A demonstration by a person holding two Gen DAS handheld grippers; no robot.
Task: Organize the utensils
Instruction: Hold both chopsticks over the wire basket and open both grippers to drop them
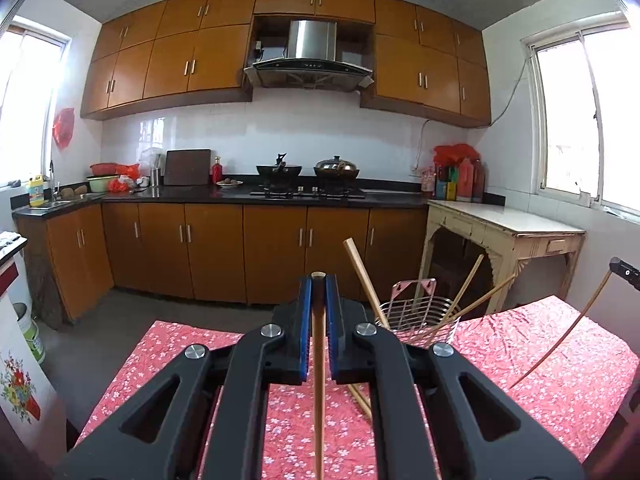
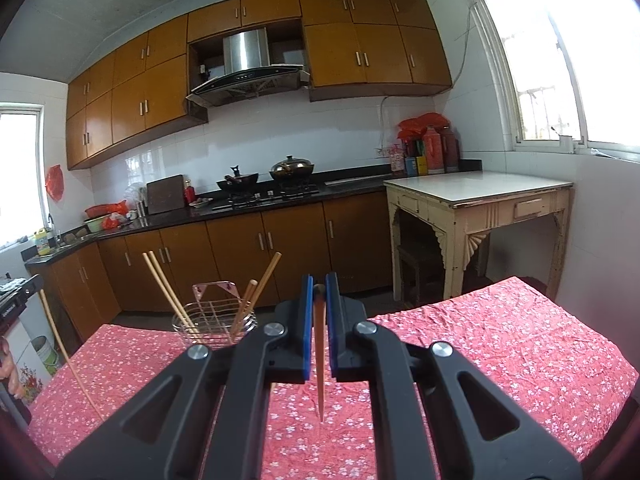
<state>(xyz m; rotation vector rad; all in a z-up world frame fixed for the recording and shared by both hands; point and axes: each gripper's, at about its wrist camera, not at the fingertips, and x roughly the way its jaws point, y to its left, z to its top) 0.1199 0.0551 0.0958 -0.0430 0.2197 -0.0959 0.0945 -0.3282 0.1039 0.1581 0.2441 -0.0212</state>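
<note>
My left gripper (image 1: pixel 319 280) is shut on a wooden chopstick (image 1: pixel 318 380) that runs back from the blue pads toward the camera, raised above the red floral tablecloth (image 1: pixel 540 360). My right gripper (image 2: pixel 319 280) is shut on another chopstick (image 2: pixel 320 380), whose thin tip hangs down over the cloth (image 2: pixel 480 340). A wire utensil basket (image 1: pixel 416 320) (image 2: pixel 214 326) stands near the table's far edge with several chopsticks leaning in it. It lies right of the left gripper and left of the right one. In the left wrist view, two loose chopsticks (image 1: pixel 362 402) lie on the cloth.
The right gripper's tip (image 1: pixel 614 268) shows at the left wrist view's right edge. A hand (image 2: pixel 7 364) shows at the right wrist view's left edge. Beyond the table are floor, a kitchen counter (image 1: pixel 224 196) and a cream side table (image 2: pixel 480 192).
</note>
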